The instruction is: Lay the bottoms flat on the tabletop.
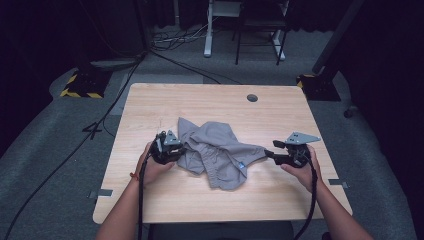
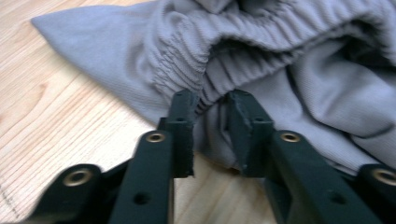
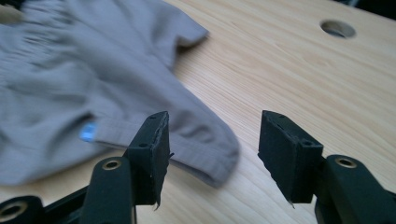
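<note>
Crumpled grey shorts (image 1: pixel 215 150) lie in the middle of the wooden table (image 1: pixel 200 200). My left gripper (image 1: pixel 182 150) is at their left edge. In the left gripper view the gathered elastic waistband (image 2: pixel 243 56) bunches between the jaws of the left gripper (image 2: pixel 210 100), and the pads pinch a fold of it. My right gripper (image 1: pixel 270 154) is at the shorts' right tip. In the right gripper view the right gripper (image 3: pixel 215 119) stands open, and the hem corner (image 3: pixel 210 154) lies flat on the wood between the jaws, untouched. A small blue tag (image 3: pixel 88 132) sits on that hem.
A round cable hole (image 1: pixel 252 98) is in the table near its far edge. Bare wood surrounds the shorts on all sides. Beyond the table are grey carpet, cables and the legs of a desk (image 1: pixel 207 47).
</note>
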`<action>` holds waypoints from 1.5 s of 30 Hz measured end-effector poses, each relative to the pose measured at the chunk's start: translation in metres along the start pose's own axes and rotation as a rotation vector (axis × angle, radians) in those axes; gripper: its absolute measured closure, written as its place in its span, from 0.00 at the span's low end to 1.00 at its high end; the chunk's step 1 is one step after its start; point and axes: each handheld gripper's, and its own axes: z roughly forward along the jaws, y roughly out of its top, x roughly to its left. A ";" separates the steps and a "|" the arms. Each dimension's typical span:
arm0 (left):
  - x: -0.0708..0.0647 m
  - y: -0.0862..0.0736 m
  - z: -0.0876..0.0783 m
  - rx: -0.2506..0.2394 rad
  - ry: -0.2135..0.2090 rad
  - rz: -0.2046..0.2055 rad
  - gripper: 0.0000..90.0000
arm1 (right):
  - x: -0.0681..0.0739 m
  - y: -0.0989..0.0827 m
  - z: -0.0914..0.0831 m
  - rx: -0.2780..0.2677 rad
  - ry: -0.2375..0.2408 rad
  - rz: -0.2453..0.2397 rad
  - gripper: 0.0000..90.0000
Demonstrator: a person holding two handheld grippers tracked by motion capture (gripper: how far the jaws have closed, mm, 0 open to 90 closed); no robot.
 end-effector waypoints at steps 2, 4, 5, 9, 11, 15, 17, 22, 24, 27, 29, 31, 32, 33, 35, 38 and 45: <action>-0.005 0.001 0.000 0.020 -0.016 0.034 0.88 | 0.015 0.006 -0.004 -0.038 0.052 -0.049 0.50; -0.010 0.001 -0.001 0.026 -0.019 0.060 0.90 | 0.033 0.012 -0.005 -0.057 0.129 -0.087 0.51; -0.012 0.001 -0.002 0.028 -0.029 0.070 0.92 | 0.044 0.013 -0.004 -0.061 0.175 -0.108 0.52; -0.021 0.000 -0.003 0.037 -0.033 0.079 0.88 | 0.089 0.014 0.012 -0.014 0.314 -0.215 0.53; -0.022 -0.002 -0.004 0.043 -0.038 0.082 0.86 | 0.108 0.013 0.023 0.027 0.365 -0.263 0.54; -0.017 -0.005 -0.006 0.031 -0.032 0.045 0.77 | 0.136 0.009 0.046 0.092 0.411 -0.339 0.54; -0.013 -0.007 -0.007 0.017 -0.019 0.014 0.69 | 0.142 0.008 0.056 0.110 0.413 -0.351 0.53; -0.006 -0.008 -0.007 -0.005 0.032 -0.032 0.51 | 0.145 0.004 0.072 0.145 0.371 -0.340 0.48; -0.006 -0.007 -0.005 -0.005 0.071 -0.040 0.37 | 0.141 0.001 0.078 0.160 0.358 -0.335 0.46; -0.002 -0.004 -0.003 -0.016 0.086 -0.065 0.29 | 0.139 0.001 0.080 0.153 0.358 -0.320 0.46; 0.004 -0.002 -0.001 -0.017 0.083 -0.089 0.27 | 0.138 0.002 0.081 0.152 0.358 -0.321 0.47; 0.010 0.000 0.003 -0.018 0.090 -0.085 0.26 | 0.136 0.003 0.083 0.160 0.358 -0.310 0.49; 0.011 0.000 0.006 -0.014 0.104 -0.066 0.27 | 0.135 0.004 0.083 0.162 0.352 -0.302 0.51; 0.011 0.000 0.009 -0.009 0.097 -0.061 0.26 | 0.134 0.004 0.084 0.161 0.348 -0.296 0.54; 0.015 0.001 0.013 0.001 0.055 -0.083 0.25 | 0.130 0.006 0.085 0.169 0.352 -0.289 0.61; 0.019 0.004 0.017 -0.010 0.039 -0.096 0.25 | 0.127 0.008 0.086 0.173 0.352 -0.296 0.72; 0.020 0.004 0.018 -0.021 -0.029 -0.046 0.62 | 0.123 0.008 0.083 0.180 0.326 -0.341 0.94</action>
